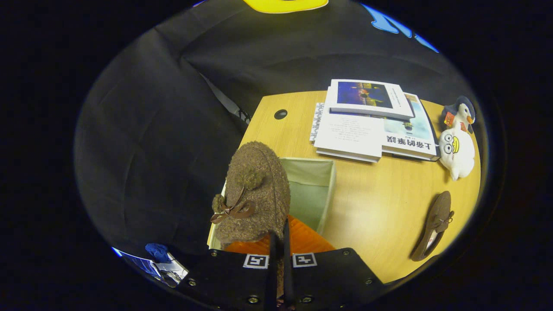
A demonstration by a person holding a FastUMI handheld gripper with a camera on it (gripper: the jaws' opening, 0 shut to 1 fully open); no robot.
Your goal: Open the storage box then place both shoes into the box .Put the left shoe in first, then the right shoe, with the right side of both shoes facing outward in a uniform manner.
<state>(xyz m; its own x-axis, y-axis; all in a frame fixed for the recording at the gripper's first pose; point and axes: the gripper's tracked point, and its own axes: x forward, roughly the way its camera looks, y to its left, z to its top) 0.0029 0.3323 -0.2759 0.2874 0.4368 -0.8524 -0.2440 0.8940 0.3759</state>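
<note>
**Over the open box: first shoe held, ready to lower**

Between the gripper [279,242] fingers sits the heel end of a fuzzy brown slipper-style shoe with a small bow [252,194]; the jaws stand nearly together, clamped on it, w/ only a thin gap showing between them. Shoe hangs toe-forward just ahead of the fingers, above the pale green fabric storage box [322,190], which is open, its interior bare as far as visible. An orange ribbed surface [302,239] shows just below the fingers, at the box's near side; whether it's the lid or a flap can't be told.

Second fuzzy brown shoe [434,226] lies on its side on the light wooden desk [371,203], well apart from the box. Beyond the box: a stack of white books [367,125], and beside them a white plush duck w/ a penguin toy [456,142].

Judgement: step in hand is placing shoe no. 1, presumably the left. To do it well, keep the clamp firm, since the fuzzy fabric may compress & slip. Lower straight down, close to one box wall, so room stays for the 2nd shoe. Check orientation before release: right side should face outward. Toe must clear the far rim; tilting it down a bit should help. Release only once the sole rests.
</note>
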